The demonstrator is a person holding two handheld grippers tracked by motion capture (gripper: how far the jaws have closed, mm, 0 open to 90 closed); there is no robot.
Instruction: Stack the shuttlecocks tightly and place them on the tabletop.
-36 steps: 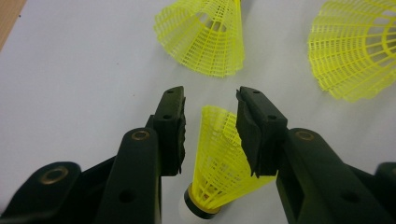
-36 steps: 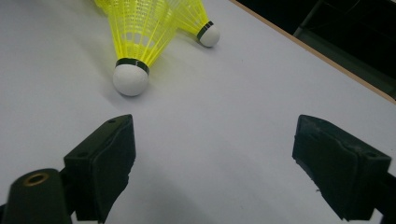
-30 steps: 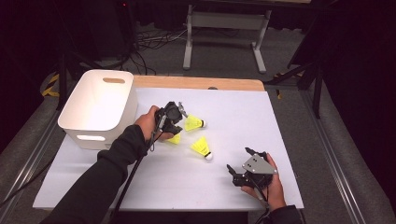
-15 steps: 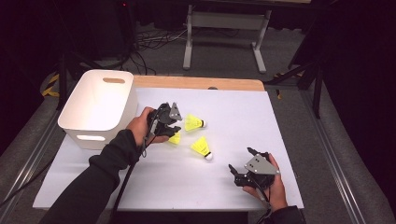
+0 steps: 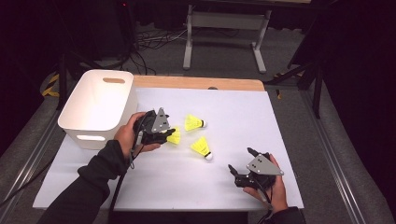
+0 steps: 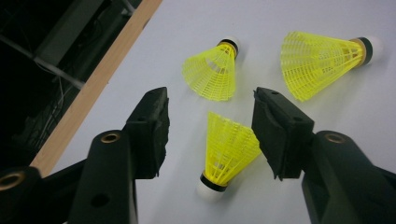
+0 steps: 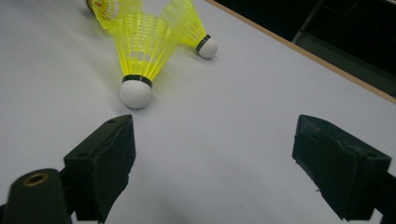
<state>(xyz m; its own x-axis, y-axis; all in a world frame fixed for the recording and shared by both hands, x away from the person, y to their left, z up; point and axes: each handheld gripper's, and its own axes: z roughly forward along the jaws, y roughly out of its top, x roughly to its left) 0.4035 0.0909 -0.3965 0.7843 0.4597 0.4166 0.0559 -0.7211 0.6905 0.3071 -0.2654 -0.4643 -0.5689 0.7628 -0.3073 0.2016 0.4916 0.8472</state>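
Three yellow shuttlecocks with white corks lie on the white table top. The nearest one to my left gripper point(image 5: 169, 134) is a shuttlecock point(image 5: 175, 136) lying on the table between the jaws point(image 6: 229, 149), cork toward me. The jaws have just been opening, and the pads stand clear of its skirt. Beyond it lie a second shuttlecock point(image 6: 212, 70) and a third shuttlecock point(image 6: 322, 60). My right gripper point(image 5: 240, 158) rests low at the front right, open and holding nothing point(image 7: 212, 130). A shuttlecock point(image 7: 140, 51) lies a little ahead of its left jaw.
A white plastic bin point(image 5: 93, 126) with handle cut-outs stands at the left, close behind my left hand. The wooden table edge point(image 5: 201, 83) runs along the back. Beyond it the floor is dark, with a metal stand point(image 5: 224, 21) and cables.
My left hand has drawn back to the left, toward the bin, with the gripper still pointed at the shuttlecock. The three shuttlecocks and my right gripper have stayed in place.
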